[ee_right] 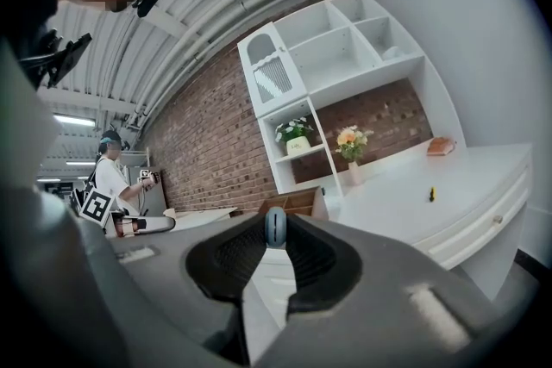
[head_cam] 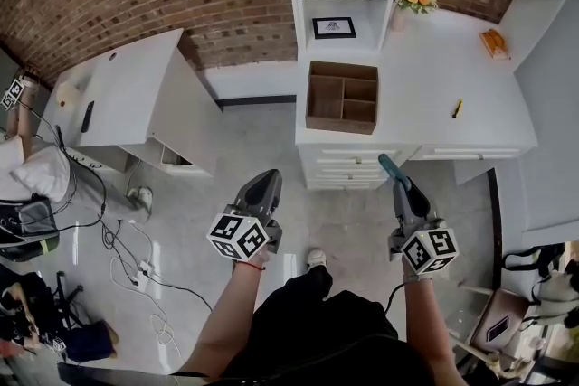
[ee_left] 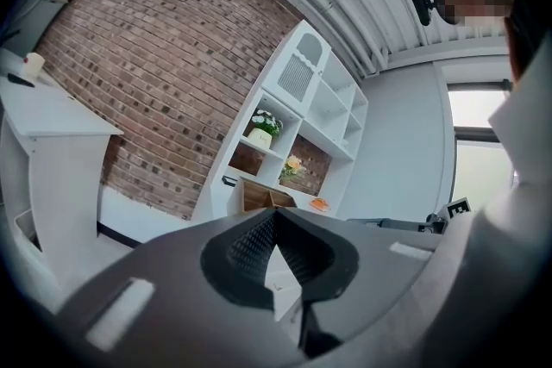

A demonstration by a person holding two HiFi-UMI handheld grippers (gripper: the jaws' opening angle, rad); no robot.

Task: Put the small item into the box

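Right gripper (ee_right: 274,232) pinches the small blue item (ee_right: 274,224) at its tips, well short of the desk (head_cam: 434,77). Left gripper (ee_left: 274,215) pressed together, empty. Looks like the carry step. Next: reach to the box (head_cam: 340,124) at the desk's front-left corner and release over a compartment.

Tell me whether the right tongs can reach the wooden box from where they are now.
Probably not yet. The right tongs, shut on a blue item, hang over the floor short of the counter where the box sits. Nothing blocks the way, so a step forward should do.
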